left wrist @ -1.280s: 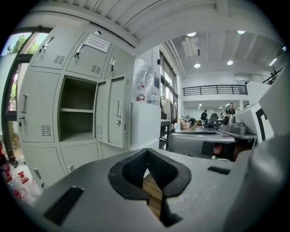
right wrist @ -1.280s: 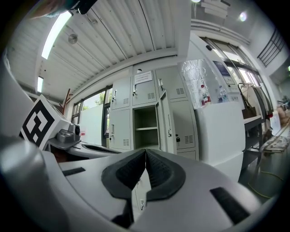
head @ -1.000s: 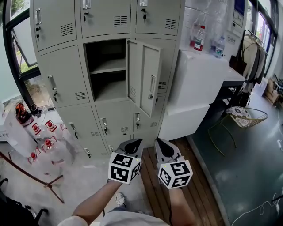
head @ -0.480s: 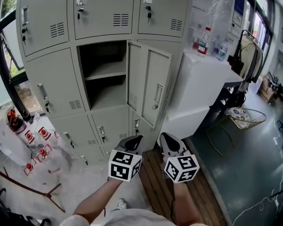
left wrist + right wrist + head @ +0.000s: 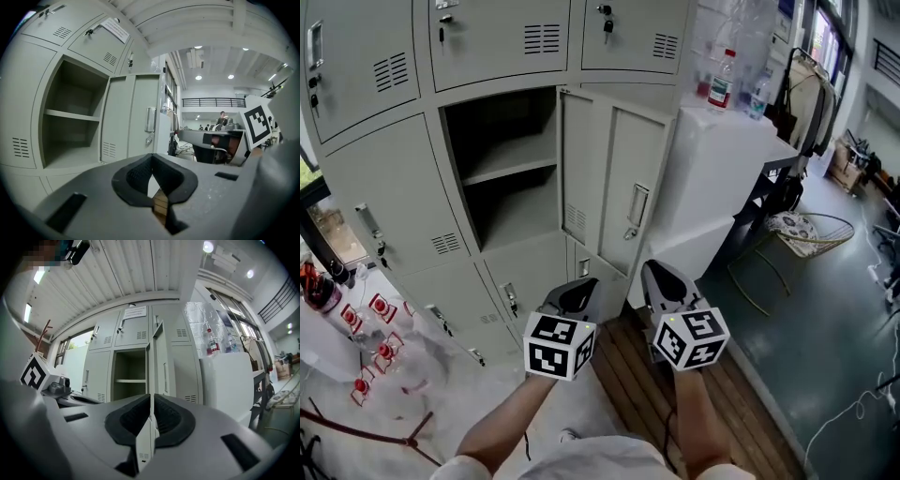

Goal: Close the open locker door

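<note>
- In front of the bank of grey metal lockers [image 5: 380,202], the person holds both tools low and side by side, aimed at the one opening. They're well short of it, with nothing touched yet.
- The grey sheet-metal locker door [image 5: 623,183] stands swung out towards us from the right edge of its opening. Its handle and lock show, and it's nowhere near latched.
- The left tongs [image 5: 577,289] have their tips together and nothing gripped. Only floor shows through the slot behind them.
- The right tongs [image 5: 661,274] are pinched together too, and empty. The door's edge lines up almost dead centre beyond them.
- My read on why they're closed: nothing here needs gripping. A closed tip makes a firm nose for pushing the panel round, and the right one sits nearer the door's free side.
- Now the containers. The open compartment [image 5: 464,141] has one flat shelf [image 5: 508,170] across its middle. Both levels look bare, so I see nothing to foul the door on its way in.
- Off to the right, a white block-shaped worktop [image 5: 722,178] carries a clear plastic bottle with a red label [image 5: 724,80]. I can't tell what's inside it.
</note>
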